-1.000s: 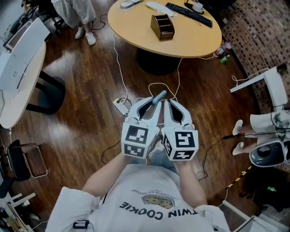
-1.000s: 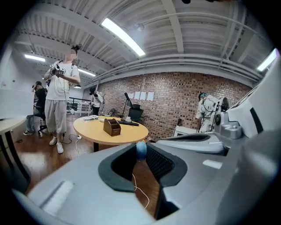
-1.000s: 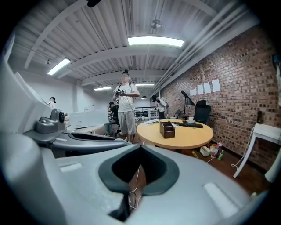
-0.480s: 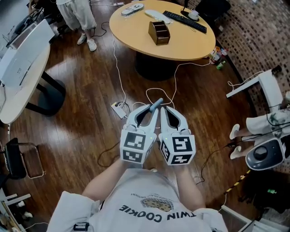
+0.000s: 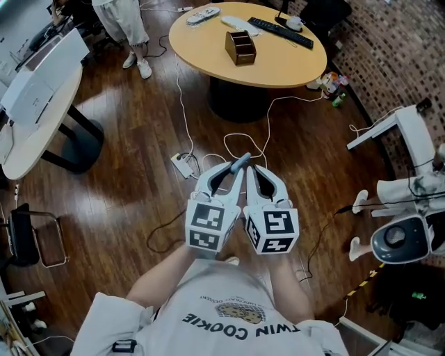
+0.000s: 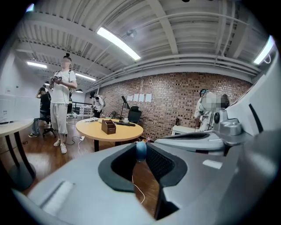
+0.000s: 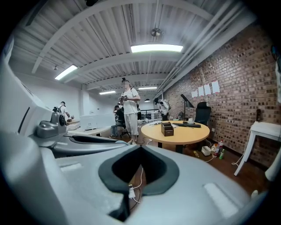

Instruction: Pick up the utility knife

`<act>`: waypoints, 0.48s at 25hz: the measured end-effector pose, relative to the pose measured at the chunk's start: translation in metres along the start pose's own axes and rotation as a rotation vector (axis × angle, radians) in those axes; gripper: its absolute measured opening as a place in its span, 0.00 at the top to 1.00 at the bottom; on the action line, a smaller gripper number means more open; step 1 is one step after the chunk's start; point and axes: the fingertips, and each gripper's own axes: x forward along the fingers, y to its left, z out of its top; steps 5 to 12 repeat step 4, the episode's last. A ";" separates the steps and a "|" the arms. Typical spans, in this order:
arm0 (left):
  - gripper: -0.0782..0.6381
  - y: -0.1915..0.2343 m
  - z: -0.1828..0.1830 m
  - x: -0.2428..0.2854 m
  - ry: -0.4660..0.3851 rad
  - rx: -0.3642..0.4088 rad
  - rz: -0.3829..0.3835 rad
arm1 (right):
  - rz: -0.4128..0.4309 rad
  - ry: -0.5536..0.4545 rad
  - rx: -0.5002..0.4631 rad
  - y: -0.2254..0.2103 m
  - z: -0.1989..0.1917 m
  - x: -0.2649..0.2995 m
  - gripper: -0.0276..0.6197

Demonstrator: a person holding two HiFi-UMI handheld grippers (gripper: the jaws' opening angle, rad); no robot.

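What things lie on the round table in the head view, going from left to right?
white device → brown box → black keyboard

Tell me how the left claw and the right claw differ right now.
The left claw is clamped on the knife, whose blue-grey end pokes past its tips; the right claw holds nothing. The knife keeps the left claw's tips apart; the right claw's tips meet. Both sit side by side, pointing toward the round table.
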 end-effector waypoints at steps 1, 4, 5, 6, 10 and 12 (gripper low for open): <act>0.79 -0.003 0.001 -0.001 -0.001 -0.004 0.001 | 0.001 0.000 0.000 0.000 0.000 -0.003 0.96; 0.79 -0.012 -0.001 -0.004 0.006 -0.014 -0.002 | 0.004 -0.001 -0.004 -0.001 0.000 -0.010 0.96; 0.79 -0.012 -0.001 -0.004 0.006 -0.014 -0.002 | 0.004 -0.001 -0.004 -0.001 0.000 -0.010 0.96; 0.79 -0.012 -0.001 -0.004 0.006 -0.014 -0.002 | 0.004 -0.001 -0.004 -0.001 0.000 -0.010 0.96; 0.79 -0.012 -0.001 -0.004 0.006 -0.014 -0.002 | 0.004 -0.001 -0.004 -0.001 0.000 -0.010 0.96; 0.79 -0.012 -0.001 -0.004 0.006 -0.014 -0.002 | 0.004 -0.001 -0.004 -0.001 0.000 -0.010 0.96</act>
